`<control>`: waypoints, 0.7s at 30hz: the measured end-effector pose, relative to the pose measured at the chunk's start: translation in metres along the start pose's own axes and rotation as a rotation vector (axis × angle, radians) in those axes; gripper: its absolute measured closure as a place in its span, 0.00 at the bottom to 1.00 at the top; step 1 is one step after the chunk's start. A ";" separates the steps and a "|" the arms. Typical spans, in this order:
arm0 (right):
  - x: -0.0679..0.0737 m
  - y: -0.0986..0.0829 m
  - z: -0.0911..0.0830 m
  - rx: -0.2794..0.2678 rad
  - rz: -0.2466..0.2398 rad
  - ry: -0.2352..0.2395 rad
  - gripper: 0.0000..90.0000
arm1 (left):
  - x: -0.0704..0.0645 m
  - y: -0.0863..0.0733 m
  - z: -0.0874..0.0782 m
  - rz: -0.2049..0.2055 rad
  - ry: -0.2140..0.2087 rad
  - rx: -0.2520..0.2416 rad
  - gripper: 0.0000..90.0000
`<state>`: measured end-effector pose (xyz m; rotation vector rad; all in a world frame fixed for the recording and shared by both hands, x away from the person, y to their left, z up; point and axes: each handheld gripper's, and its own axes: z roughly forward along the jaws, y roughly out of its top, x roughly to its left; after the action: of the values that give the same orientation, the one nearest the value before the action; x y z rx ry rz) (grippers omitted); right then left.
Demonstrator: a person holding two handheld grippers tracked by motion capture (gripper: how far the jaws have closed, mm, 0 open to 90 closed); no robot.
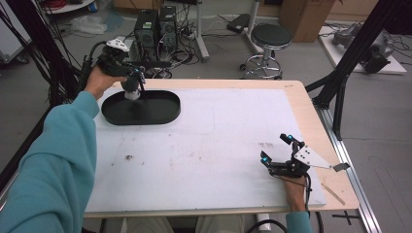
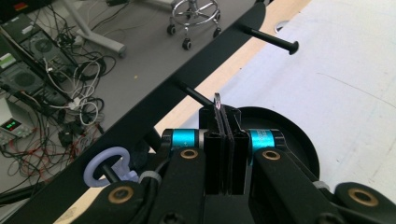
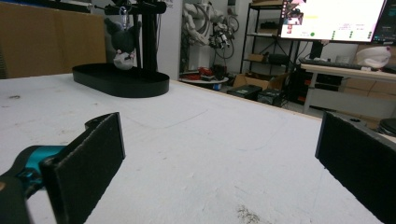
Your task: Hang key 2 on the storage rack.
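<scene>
upper left of the high view: the left gripper (image 1: 132, 77) pinches the thin silver ring (image 2: 217, 101) of a small dark plush keychain (image 3: 122, 41), which hangs straight below it over the black oval tray (image 1: 165, 110). the right gripper (image 1: 278, 149), jaws spread, rests far off, lower right.

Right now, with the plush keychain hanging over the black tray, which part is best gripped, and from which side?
Grip the thin metal ring at its top, pinched across its flat faces, as the left hand-held gripper has it with jaws shut. The plush toy hangs head down below, above the black tray, so part of the ring's loop stands clear of the jaws.
</scene>
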<state>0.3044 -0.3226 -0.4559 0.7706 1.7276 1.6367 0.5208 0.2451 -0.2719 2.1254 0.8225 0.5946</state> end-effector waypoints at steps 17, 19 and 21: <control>0.001 0.000 -0.001 -0.006 -0.005 0.003 0.01 | -0.001 0.002 0.004 -0.012 0.045 -0.020 0.98; 0.001 0.000 -0.001 -0.006 -0.006 0.002 0.01 | -0.003 0.003 0.005 -0.012 0.049 -0.026 0.97; 0.001 0.000 -0.001 -0.008 -0.010 0.002 0.01 | -0.003 0.004 0.005 -0.010 0.060 -0.030 0.97</control>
<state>0.3031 -0.3221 -0.4563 0.7552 1.7225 1.6373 0.5228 0.2385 -0.2725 2.0839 0.8510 0.6643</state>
